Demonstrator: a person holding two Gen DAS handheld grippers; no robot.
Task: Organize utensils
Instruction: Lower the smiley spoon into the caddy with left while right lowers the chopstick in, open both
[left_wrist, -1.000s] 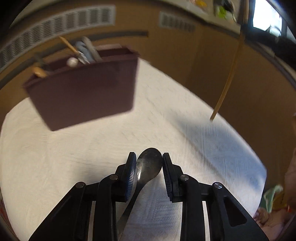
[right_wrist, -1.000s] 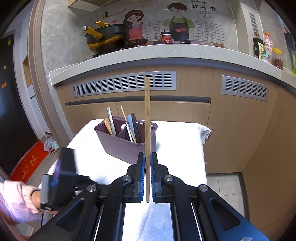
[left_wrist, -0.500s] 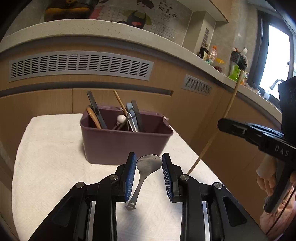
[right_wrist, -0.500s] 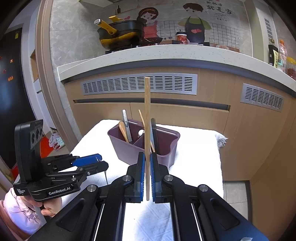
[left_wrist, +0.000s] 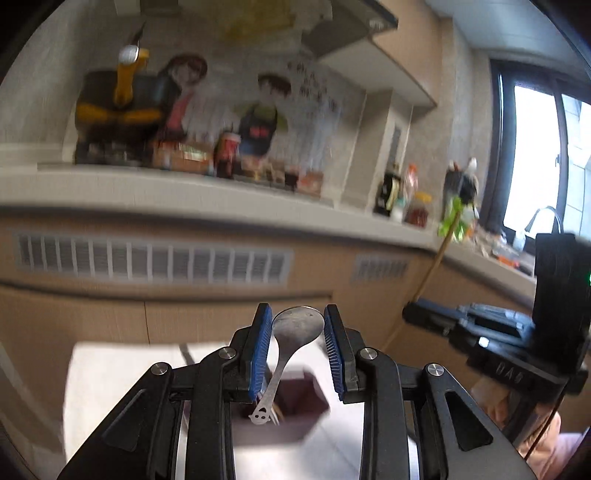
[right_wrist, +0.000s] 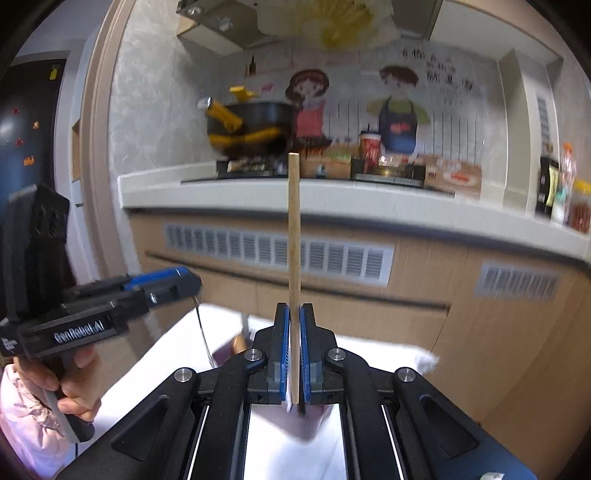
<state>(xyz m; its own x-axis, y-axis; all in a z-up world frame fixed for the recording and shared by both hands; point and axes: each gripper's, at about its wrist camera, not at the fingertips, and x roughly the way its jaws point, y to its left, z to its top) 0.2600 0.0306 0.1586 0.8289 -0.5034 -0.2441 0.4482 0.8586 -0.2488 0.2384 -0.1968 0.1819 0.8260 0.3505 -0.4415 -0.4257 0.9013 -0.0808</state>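
Spoon (left_wrist: 297, 326) in left gripper (left_wrist: 298, 349), chopstick (right_wrist: 294, 236) clamped in right gripper (right_wrist: 294, 354); both lifted since, now above purple caddy (left_wrist: 291, 413), drop next.

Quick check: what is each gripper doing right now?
Left gripper: shut on the metal spoon, gripping its bowl.
Right gripper: shut on the wooden chopstick, held upright.

Ahead of me runs a pale stone worktop (right_wrist: 332, 199) over tan cabinet fronts (right_wrist: 461, 295) set with slatted vent grilles (right_wrist: 277, 251). The grey wall behind carries a cartoon mural (right_wrist: 399, 107) of two cooks. A black pot (right_wrist: 255, 125) with yellow handles sits on the worktop. Off to my right, a dark-framed window (left_wrist: 535, 155) lets in bright daylight.
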